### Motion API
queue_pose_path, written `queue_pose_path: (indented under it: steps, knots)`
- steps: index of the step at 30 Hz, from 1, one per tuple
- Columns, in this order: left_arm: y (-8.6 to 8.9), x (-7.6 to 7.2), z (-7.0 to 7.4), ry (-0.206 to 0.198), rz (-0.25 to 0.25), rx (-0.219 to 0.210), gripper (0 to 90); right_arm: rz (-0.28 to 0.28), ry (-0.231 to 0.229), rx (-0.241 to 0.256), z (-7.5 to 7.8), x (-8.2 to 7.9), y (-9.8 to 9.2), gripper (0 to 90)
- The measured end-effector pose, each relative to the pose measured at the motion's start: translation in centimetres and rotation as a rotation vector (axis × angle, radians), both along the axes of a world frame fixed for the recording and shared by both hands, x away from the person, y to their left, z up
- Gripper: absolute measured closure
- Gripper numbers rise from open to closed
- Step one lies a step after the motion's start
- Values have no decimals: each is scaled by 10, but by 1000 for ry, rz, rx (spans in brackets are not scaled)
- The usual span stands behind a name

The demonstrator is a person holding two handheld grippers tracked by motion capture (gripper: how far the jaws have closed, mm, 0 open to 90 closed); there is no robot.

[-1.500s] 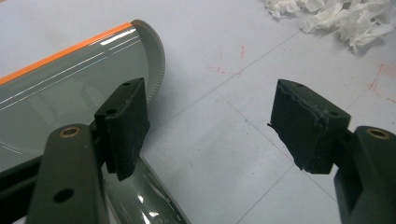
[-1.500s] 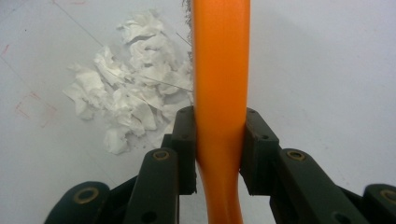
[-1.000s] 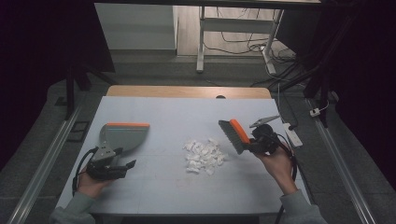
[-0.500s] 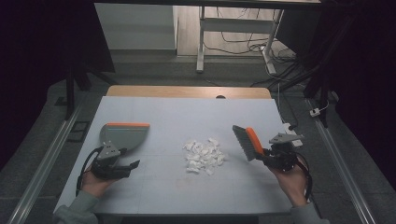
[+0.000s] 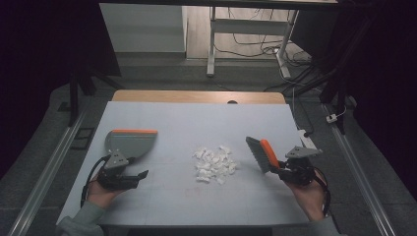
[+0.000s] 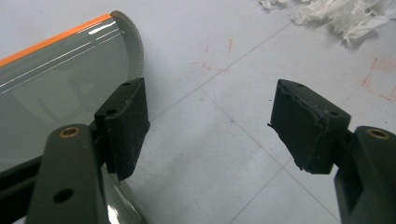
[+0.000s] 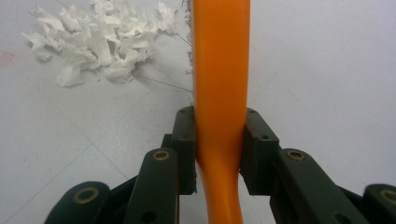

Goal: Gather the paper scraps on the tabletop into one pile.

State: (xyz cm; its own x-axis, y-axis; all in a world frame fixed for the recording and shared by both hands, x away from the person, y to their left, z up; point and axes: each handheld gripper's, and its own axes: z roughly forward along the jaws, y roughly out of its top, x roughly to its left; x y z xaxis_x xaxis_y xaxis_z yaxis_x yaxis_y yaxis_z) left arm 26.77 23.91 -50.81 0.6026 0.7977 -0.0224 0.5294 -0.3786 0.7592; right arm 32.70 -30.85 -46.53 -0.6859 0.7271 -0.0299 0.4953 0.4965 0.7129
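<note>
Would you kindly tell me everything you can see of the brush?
The brush is a small hand brush with a glossy orange handle that looks like plastic and a block of dark grey bristles. The right gripper is shut on the handle, its two black jaws pressing it from either side. In the high view the brush lies aslant, head pointing up and left, just right of the pile of white paper scraps and apart from it. A few loose bristles stray toward the scraps. Whether the bristles touch the table is unclear.

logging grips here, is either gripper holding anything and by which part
The right gripper clamps the brush by its orange handle. The left gripper is open beside the dustpan, holding nothing.
</note>
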Motion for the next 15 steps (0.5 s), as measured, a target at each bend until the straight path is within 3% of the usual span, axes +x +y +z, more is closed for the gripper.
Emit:
queue_pose_path:
  steps: [15]
  knots:
    - [0, 0, 0, 1, -4, 0, 287, -4, -19, 5, 2, -2, -1, 701]
